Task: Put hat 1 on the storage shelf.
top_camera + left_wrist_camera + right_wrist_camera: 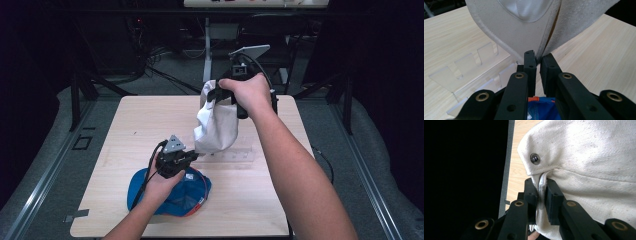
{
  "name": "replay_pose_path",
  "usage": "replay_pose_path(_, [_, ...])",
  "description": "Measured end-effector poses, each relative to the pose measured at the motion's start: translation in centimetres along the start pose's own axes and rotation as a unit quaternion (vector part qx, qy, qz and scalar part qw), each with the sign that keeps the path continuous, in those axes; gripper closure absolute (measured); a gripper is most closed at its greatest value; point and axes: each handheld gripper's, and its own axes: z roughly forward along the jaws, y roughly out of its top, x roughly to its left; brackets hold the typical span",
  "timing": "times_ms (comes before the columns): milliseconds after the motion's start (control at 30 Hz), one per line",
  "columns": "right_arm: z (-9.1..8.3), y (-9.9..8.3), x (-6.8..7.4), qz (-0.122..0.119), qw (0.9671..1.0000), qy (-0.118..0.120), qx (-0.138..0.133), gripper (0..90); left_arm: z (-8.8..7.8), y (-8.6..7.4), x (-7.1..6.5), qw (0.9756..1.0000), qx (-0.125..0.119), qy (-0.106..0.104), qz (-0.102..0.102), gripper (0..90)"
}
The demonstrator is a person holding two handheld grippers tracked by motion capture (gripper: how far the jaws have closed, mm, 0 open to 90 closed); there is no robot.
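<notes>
Your right gripper (216, 95) holds the white cap (216, 125) up above the far half of the worktop (125, 130), its fingers clamped on a fold of cloth just below the metal eyelet (535, 158). Your left gripper (196, 156) sits low near the middle of the worktop, fingers pinched together on the cap's lower edge, where two layers of cloth (541, 53) meet; the hold looks thin, though the tips hide how much cloth is really between them.

That thin hold is the weak point. If you pull the two grippers apart, the edge could slide out of the left fingers and the cap would swing loose from the right. A hard tug could also drag the cloth out of the right grip.

Below the cap lies a clear plastic rack (235, 155), just beside the left fingers, so a low sweep could knock it. The blue cap (170, 192) lies under your left hand, near the front edge. The left side and the far left corner offer the most open room.
</notes>
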Motion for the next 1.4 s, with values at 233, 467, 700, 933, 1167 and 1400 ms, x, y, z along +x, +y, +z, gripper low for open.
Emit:
replay_pose_path(233, [0.3, 0.1, 0.1, 0.001, 1.0, -0.006, -0.003, 80.9, 0.2, -0.3, 1.3, 0.9992, -0.001, -0.028, -0.028, 83.5])
replay_pose_path(467, [1.1, 0.2, 0.1, -0.003, 1.0, -0.003, 0.003, 80.8, 0.1, -0.6, 2.1, 0.9983, 0.005, -0.033, -0.048, 83.8])
replay_pose_path(700, [1.9, 0.2, 0.1, -0.007, 1.0, -0.002, 0.002, 80.8, 0.0, -0.8, 0.8, 0.9993, 0.018, 0.016, -0.028, 85.3])
replay_pose_path(933, [2.3, 0.0, 0.1, -0.015, 0.9999, -0.004, 0.001, 80.8, 0.6, -1.1, 0.5, 0.9981, 0.036, 0.031, -0.038, 85.2])
replay_pose_path(1167, [2.8, -0.1, -0.8, -0.013, 0.9998, -0.011, 0.004, 80.8, 1.1, -1.2, 0.4, 0.997, 0.062, 0.038, -0.029, 85.5])
replay_pose_path(1400, [3.2, -0.1, -1.4, -0.011, 0.9998, -0.015, 0.004, 81.0, 1.4, -1.3, 0.9, 0.996, 0.071, 0.03, -0.044, 85.7])
